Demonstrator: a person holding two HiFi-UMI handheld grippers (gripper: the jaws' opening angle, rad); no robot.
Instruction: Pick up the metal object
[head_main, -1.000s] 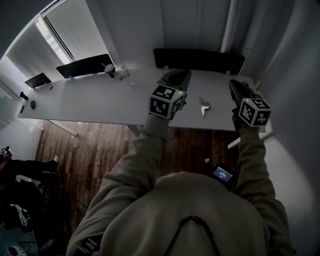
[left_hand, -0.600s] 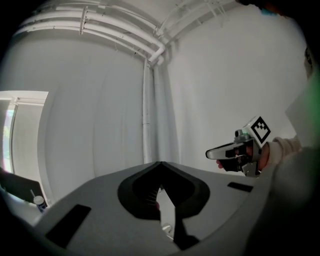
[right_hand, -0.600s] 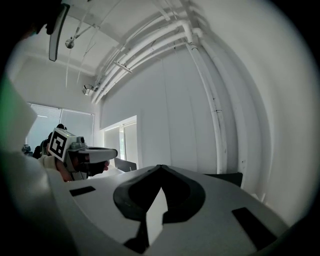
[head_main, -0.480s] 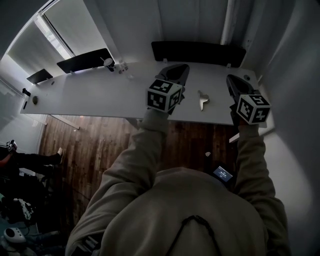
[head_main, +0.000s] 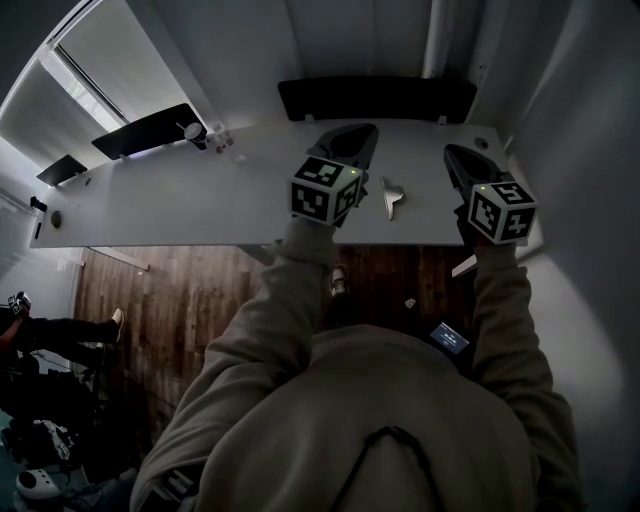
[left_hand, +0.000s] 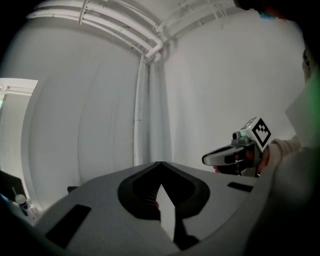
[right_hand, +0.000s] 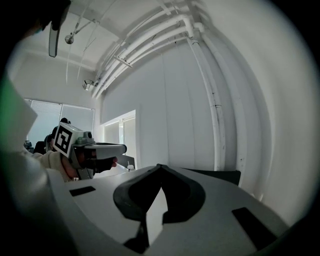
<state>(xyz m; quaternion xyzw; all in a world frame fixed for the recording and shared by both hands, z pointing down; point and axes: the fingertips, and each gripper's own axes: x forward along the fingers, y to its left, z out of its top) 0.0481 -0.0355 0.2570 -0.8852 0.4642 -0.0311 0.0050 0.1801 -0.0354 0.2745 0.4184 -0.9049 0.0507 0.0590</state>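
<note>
Step in hand: approach, with no grasp made. The left gripper (head_main: 350, 137) hovers over the counter (head_main: 180, 195), its fingers closed tip to tip and holding nothing. The metal object (head_main: 392, 198) lies flat on the counter between the two grippers, touching neither. The right gripper (head_main: 458, 155) hangs near the counter's right end, fingers likewise pressed together and empty. Next move, as judged: part one gripper's fingers, tilt it downward and lower it onto the object.

left gripper (left_hand: 160, 164): fingers (left_hand: 137, 192) together, nothing between | right gripper (left_hand: 207, 159): at right | ahead: white wall (left_hand: 90, 110), pipe (left_hand: 141, 110)
</note>
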